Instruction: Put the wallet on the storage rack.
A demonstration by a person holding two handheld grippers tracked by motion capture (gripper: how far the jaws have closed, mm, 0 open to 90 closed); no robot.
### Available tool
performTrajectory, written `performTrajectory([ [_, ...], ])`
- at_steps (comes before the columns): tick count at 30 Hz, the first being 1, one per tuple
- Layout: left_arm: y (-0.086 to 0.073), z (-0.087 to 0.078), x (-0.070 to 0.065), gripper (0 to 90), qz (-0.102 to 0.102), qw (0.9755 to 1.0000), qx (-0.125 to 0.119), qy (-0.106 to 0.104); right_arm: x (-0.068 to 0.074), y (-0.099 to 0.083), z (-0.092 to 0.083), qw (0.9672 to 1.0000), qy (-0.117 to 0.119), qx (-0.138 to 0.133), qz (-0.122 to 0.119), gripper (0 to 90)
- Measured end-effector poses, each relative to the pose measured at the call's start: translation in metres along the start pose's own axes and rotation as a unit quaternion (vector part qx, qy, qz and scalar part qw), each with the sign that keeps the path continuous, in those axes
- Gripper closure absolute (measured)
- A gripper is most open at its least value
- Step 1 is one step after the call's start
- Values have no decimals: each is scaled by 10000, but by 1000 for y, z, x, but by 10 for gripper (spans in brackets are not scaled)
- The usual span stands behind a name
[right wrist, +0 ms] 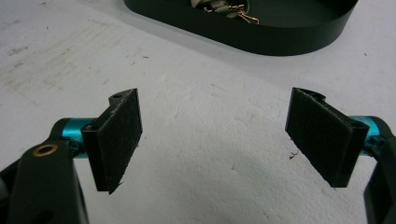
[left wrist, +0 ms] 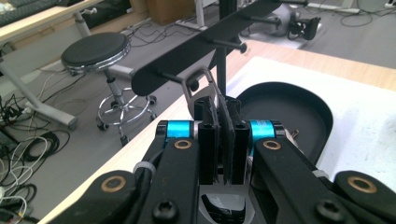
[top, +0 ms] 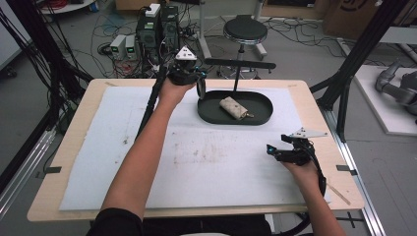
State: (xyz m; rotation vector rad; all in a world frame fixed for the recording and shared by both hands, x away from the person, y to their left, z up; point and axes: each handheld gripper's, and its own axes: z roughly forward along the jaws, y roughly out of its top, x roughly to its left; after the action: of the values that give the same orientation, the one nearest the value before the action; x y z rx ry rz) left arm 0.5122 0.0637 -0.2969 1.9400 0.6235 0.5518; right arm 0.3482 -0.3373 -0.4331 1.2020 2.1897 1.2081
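My left gripper (top: 199, 79) is at the table's far side, just left of a black rack (top: 239, 64). In the left gripper view the jaws (left wrist: 223, 111) are shut on a flat dark tag with a silver metal clip (left wrist: 200, 87). The clip sits right at a peg under the rack's bar (left wrist: 201, 51); I cannot tell if it touches. A black oval tray (top: 260, 118) below the rack holds a beige pouch (top: 235, 108). My right gripper (top: 273, 150) rests low over the white mat at the near right. It stands open (right wrist: 215, 126) and empty, facing the tray (right wrist: 280, 37) and pouch (right wrist: 215, 5).
A white mat (top: 196, 162) covers most of the wooden table (top: 74, 196). Beyond the far edge stand a black stool (top: 245, 29), computer boxes (top: 157, 29) and loose cables on the floor. Black frame posts (top: 354, 54) rise at the right.
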Motion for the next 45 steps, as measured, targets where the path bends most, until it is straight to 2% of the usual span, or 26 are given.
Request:
performTrajectory([
  [11,0,12,-5,861,70,9998,169,80,0,0,-1,10000,27,-27,-26,190],
  [19,0,20,-10,863,86,9998,181,0,-1,0,-1,10000,37,-29,5,190],
  [45,-2,44,-6,866,-34,9997,255,-22,-2,-1,0,10000,66,-24,2,190],
])
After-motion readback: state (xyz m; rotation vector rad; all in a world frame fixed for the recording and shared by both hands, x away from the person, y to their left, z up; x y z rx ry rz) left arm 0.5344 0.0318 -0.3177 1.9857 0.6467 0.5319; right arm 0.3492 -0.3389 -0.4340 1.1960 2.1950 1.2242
